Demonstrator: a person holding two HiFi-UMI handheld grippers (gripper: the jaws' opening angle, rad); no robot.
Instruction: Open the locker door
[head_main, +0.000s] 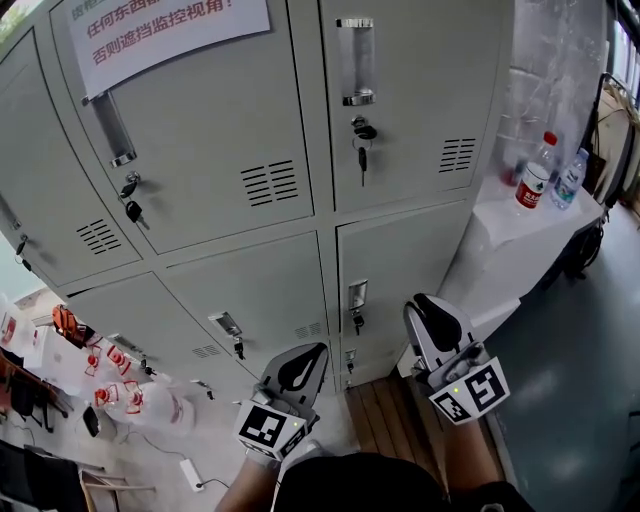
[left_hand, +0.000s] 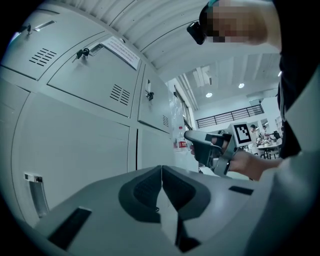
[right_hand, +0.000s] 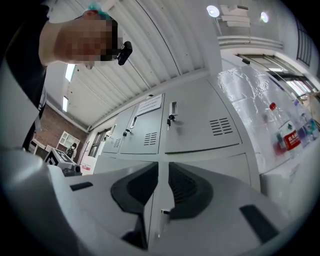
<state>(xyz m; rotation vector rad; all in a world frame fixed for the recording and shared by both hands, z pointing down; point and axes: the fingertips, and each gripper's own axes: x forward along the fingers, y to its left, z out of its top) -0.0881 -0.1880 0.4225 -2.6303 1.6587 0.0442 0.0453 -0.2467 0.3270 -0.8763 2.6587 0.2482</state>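
Head view: my left tongs (head_main: 300, 368) and right tongs (head_main: 432, 318) hang low in front of the lockers, touching nothing. The locker door (head_main: 410, 110) above them is closed, with a key (head_main: 362, 140) in its lock.
Left gripper view: the left tongs are pressed together and empty.
Right gripper view: the right tongs are closed and empty, with that door up ahead.

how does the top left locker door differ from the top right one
The top left door carries a paper notice with red print; the top right door is bare. The top right door ends the row, beside the bottles; the top left door has doors on both sides. Both are grey, shut, vented, with a key in the lock.
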